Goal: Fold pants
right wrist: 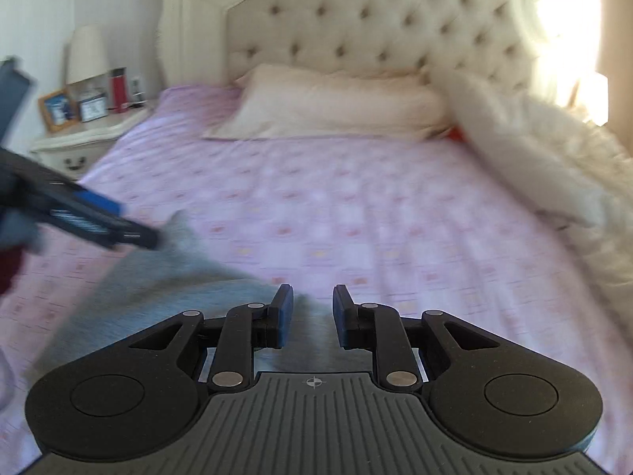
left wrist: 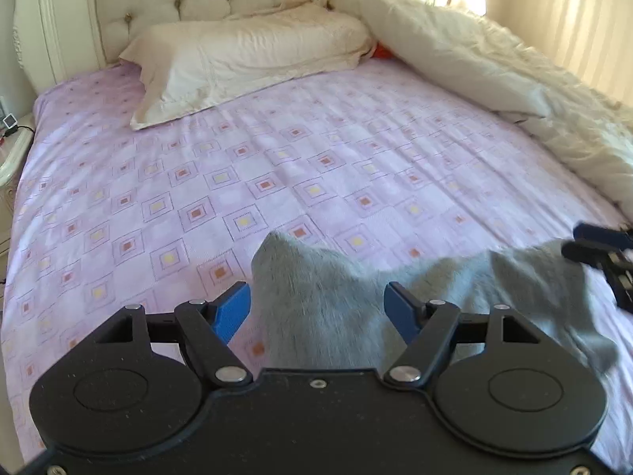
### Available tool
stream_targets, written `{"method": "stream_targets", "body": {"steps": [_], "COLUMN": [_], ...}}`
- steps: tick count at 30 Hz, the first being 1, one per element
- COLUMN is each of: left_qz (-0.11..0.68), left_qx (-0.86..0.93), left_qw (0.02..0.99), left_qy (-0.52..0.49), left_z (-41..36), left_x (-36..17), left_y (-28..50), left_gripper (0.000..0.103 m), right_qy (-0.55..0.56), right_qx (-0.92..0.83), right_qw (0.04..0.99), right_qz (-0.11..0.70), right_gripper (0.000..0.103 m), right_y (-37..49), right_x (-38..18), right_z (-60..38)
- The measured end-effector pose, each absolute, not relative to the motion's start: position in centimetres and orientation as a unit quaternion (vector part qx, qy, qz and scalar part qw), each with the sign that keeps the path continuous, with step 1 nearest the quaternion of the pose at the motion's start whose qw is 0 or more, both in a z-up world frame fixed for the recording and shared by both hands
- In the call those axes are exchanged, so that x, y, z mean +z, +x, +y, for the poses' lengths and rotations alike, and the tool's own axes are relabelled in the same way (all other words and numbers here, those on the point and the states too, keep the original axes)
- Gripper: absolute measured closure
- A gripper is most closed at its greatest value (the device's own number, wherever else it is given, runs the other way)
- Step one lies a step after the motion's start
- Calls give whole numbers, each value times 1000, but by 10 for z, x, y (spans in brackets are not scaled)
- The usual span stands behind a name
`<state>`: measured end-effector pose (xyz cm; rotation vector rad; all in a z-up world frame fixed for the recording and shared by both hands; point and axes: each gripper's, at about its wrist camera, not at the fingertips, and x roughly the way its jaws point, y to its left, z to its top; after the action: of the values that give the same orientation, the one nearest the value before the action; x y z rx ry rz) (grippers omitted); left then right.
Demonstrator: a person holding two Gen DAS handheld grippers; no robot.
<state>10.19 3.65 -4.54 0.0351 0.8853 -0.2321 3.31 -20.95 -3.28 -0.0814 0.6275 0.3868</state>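
Left wrist view: grey pants [left wrist: 316,308] lying on the lilac patterned bed sheet [left wrist: 277,166] near the foot of the bed, cloth rising in two soft peaks, one between the blue fingers [left wrist: 233,308] of the left gripper [left wrist: 318,303], one over toward the right gripper [left wrist: 593,253] at the frame's edge. Left fingers standing wide apart, cloth between them but no pad pressing on it, so nothing gripped on this side. Probably spread that wide to take in a thick bunch of fabric, or to let one go; cannot tell which.

Right wrist view: right gripper [right wrist: 312,308] with fingers a little apart, a narrow gap showing grey cloth beneath; pads not seen pinching it, so no hold here either. Pants [right wrist: 158,289] reaching away to the left under the blurred left gripper [right wrist: 118,225], spread across the sheet rather than stacked, hence likely an early fold or a smoothing pass. Both tools angled down at the near edge of the garment, presumably to work it from the side closest to the person.

Further up the bed, well apart from the pants: cream pillow [left wrist: 245,59] against the tufted headboard [right wrist: 376,27], white duvet [left wrist: 514,87] pushed to the right side, seemingly to leave flat room for folding. Nightstand [right wrist: 87,138] with frames and a lamp beyond the left edge.
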Motion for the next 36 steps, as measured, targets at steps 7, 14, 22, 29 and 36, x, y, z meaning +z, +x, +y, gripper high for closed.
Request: {"method": "stream_targets", "body": {"steps": [7, 14, 22, 29, 36], "left_qz": [477, 481, 447, 505, 534], "left_qx": [-52, -37, -77, -108, -105], "left_qw": [877, 876, 891, 855, 835], "left_qy": [-3, 12, -10, -43, -78], "left_z": [40, 47, 54, 53, 55], "left_x": [-93, -117, -64, -79, -101], "left_y": [153, 159, 124, 83, 66], "left_gripper": [25, 23, 28, 27, 18], "right_qy": [-51, -55, 34, 124, 219], "right_qx": [175, 197, 155, 150, 163], "right_qw": [913, 919, 921, 885, 855], "right_qz": [364, 338, 357, 422, 442], "right_gripper": [85, 83, 63, 49, 36], "right_y": [47, 27, 16, 19, 28], "right_x": [-73, -64, -57, -85, -107], "right_z": [-211, -225, -276, -307, -315]}}
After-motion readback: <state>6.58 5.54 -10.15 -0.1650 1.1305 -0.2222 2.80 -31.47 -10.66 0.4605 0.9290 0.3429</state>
